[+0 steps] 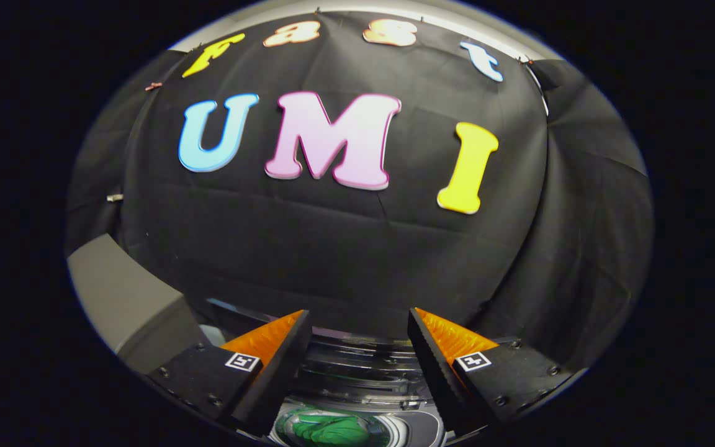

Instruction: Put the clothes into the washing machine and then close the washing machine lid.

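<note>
My gripper (357, 318) is open, with nothing between its two fingers. Below and between the fingers I see the washing machine's round opening (388, 428), and a green garment (332, 429) lies inside the drum. Just beyond the fingertips stands the raised clear lid (357, 366) of the washing machine, leaning back toward the black cloth wall. The fingers hang above the machine and touch nothing.
A grey box-like body (125, 298) stands to the left of the fingers, next to the machine. The black cloth wall (345, 248) rises close behind the lid and wraps round to the right.
</note>
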The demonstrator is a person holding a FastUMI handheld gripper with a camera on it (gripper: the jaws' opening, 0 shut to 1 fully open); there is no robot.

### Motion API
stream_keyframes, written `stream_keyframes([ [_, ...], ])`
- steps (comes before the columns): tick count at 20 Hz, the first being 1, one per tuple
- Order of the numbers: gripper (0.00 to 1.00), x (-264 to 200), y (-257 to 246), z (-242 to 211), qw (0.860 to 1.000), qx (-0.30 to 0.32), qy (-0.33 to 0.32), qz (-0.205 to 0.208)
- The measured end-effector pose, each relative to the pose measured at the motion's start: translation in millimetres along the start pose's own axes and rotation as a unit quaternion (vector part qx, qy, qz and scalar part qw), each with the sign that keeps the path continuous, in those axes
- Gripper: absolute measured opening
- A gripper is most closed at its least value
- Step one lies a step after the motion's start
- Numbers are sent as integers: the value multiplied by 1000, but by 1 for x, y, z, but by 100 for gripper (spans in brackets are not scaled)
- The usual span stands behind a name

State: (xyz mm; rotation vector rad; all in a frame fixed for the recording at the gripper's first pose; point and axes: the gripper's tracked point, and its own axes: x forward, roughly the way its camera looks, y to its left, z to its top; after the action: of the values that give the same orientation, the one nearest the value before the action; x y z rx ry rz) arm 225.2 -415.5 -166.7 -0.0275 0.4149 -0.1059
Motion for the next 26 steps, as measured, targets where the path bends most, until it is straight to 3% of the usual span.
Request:
stream_keyframes([
  [2, 99, 11, 2, -3, 1000, 27, 7, 12],
  [7, 99, 5, -9, 11, 1000, 25, -17, 4],
  [12, 100, 16, -19, -6, 996, 90, 26, -4],
  [26, 100, -75, -11, -46, 997, 77, 24, -9],
])
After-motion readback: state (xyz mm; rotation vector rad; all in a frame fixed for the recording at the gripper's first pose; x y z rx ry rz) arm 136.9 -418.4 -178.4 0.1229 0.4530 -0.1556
